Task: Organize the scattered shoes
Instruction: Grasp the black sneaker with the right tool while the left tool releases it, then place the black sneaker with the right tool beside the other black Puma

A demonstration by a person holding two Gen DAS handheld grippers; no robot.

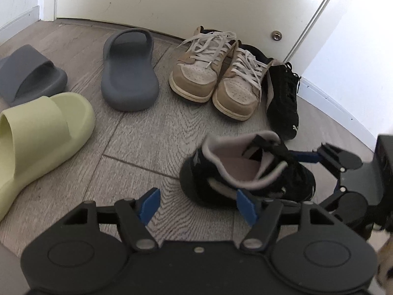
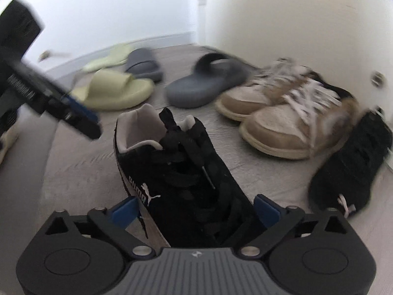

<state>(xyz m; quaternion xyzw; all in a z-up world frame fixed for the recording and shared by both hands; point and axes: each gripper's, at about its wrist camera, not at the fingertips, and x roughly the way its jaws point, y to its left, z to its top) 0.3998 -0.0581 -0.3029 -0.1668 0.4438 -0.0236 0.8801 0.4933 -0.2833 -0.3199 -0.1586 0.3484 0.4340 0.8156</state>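
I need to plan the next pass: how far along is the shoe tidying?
Done: the tan sneakers sit paired by the door, one black sneaker beside them. In hand: the right tool stands open around the second black sneaker; the left tool is open, holding nothing. Left: grey slides and green slides lie scattered.

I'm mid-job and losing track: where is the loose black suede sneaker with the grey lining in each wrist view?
Left wrist view: the black suede sneaker with grey lining sits lower centre-right, heel toward the camera, just beyond the left gripper.
Right wrist view: it fills the centre, toe between the right gripper's open jaws.
Shared landmark: the pair of tan lace-up sneakers by the white door.
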